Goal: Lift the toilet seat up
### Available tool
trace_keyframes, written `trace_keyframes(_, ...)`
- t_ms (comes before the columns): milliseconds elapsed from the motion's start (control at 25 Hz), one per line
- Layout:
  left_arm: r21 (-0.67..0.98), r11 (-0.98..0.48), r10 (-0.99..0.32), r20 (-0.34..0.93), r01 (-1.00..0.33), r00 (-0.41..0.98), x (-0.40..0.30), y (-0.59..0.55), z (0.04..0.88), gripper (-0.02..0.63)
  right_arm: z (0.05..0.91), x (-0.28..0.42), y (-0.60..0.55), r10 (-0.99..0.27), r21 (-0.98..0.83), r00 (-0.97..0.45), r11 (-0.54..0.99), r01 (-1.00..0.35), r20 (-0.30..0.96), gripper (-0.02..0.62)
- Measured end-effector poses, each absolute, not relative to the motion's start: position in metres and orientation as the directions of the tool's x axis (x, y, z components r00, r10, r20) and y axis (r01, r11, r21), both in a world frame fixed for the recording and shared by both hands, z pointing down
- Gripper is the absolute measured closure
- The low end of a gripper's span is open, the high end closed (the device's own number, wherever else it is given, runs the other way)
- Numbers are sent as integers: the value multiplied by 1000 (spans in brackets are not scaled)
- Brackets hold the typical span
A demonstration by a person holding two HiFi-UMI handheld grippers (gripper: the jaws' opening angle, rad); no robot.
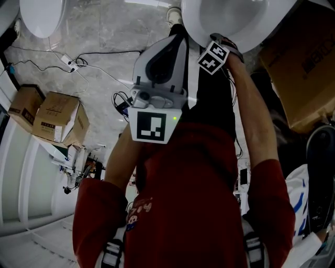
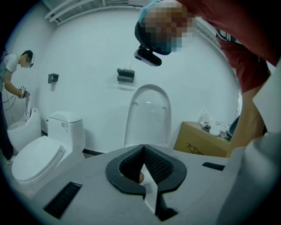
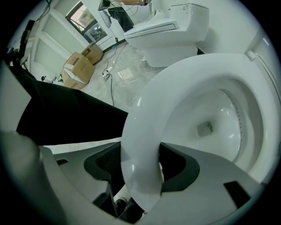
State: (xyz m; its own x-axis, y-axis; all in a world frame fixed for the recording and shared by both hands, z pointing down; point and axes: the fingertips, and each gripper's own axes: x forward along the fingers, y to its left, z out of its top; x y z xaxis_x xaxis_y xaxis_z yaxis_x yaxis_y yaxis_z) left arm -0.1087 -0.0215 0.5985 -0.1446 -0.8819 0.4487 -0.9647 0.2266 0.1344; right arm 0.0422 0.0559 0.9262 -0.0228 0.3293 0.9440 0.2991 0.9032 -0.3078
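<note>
The white toilet seat (image 3: 145, 132) is a wide ring, and its front rim sits between the jaws of my right gripper (image 3: 139, 163), which is shut on it. The bowl (image 3: 210, 123) shows through the ring. In the head view the same seat (image 1: 230, 15) is at the top edge, with the right gripper (image 1: 220, 44) reaching up to its rim. My left gripper (image 1: 168, 52) is held at mid-frame, away from the seat. Its pads (image 2: 151, 160) meet with nothing between them, and it (image 2: 143, 151) faces a white wall.
A second toilet (image 3: 171, 30) stands beyond, and another one (image 2: 44, 154) is at the left with a person (image 2: 11, 70) behind it. A raised lid (image 2: 148, 114) leans by the wall. Cardboard boxes (image 1: 52, 118) and cables (image 1: 73, 63) lie on the floor; a big box (image 1: 303, 68) is at the right.
</note>
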Motion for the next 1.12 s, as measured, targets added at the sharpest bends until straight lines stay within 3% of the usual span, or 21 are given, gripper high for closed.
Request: trace_keyframes(1120,118,213,-916,371,-970,-156,-111,-31,550,595,878,40,57,381,-360,-16,886,290,924,353)
